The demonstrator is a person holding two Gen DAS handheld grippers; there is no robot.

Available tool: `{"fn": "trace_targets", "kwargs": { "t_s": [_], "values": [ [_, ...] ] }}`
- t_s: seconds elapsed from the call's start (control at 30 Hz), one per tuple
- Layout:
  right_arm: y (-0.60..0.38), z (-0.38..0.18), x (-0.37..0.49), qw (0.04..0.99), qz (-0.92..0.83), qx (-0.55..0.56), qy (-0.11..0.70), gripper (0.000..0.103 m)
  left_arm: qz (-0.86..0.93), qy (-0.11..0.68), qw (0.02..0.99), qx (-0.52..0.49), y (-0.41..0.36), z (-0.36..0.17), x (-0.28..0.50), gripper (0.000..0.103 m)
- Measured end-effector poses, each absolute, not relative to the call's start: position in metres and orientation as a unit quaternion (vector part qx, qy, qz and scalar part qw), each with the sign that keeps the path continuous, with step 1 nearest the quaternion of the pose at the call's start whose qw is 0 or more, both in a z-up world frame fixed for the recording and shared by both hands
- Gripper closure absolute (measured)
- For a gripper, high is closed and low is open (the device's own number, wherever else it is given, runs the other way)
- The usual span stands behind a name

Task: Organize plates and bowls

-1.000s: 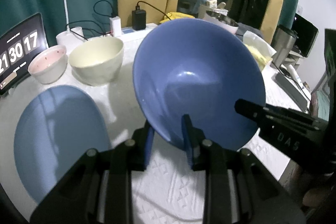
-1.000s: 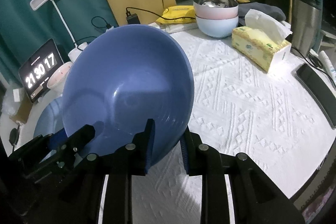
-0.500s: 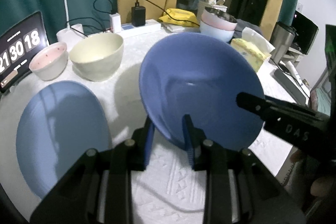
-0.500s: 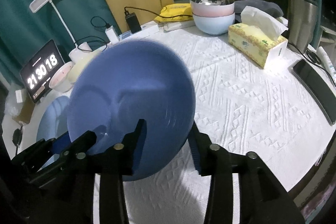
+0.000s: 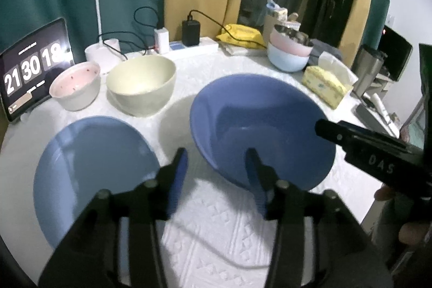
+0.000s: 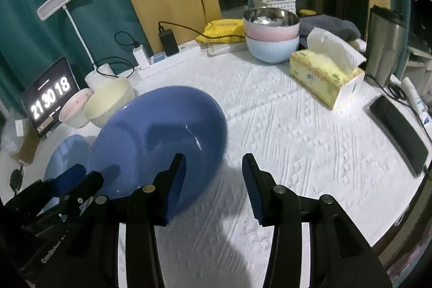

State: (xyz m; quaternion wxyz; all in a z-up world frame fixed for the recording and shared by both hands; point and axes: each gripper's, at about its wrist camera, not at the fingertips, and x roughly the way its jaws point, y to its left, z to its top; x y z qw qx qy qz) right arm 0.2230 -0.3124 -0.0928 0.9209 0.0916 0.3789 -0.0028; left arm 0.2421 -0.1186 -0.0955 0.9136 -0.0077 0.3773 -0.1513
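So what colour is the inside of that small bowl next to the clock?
Pale pink with small dark red specks, small bowl; clearest in the left wrist view.

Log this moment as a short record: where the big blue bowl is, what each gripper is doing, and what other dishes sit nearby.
big blue bowl: resting on the white tablecloth, released
left gripper: open, jaws just opened, astride the bowl's near rim without pressing
right gripper: open, jaws just opened, bowl rim at its left finger
blue plate: flat, left of the bowl
cream bowl: behind the plate
pink bowl: beside the cream bowl
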Motion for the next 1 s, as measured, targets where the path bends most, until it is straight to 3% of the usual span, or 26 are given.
{"fn": "trace_targets", "kwargs": {
  "t_s": [1.0],
  "values": [
    [-0.244, -0.053, 0.266, 0.935, 0.052, 0.033, 0.35, 0.057, -0.084, 0.329, 0.94, -0.028, -0.041, -0.057, 0.273, 0.056]
  ]
}}
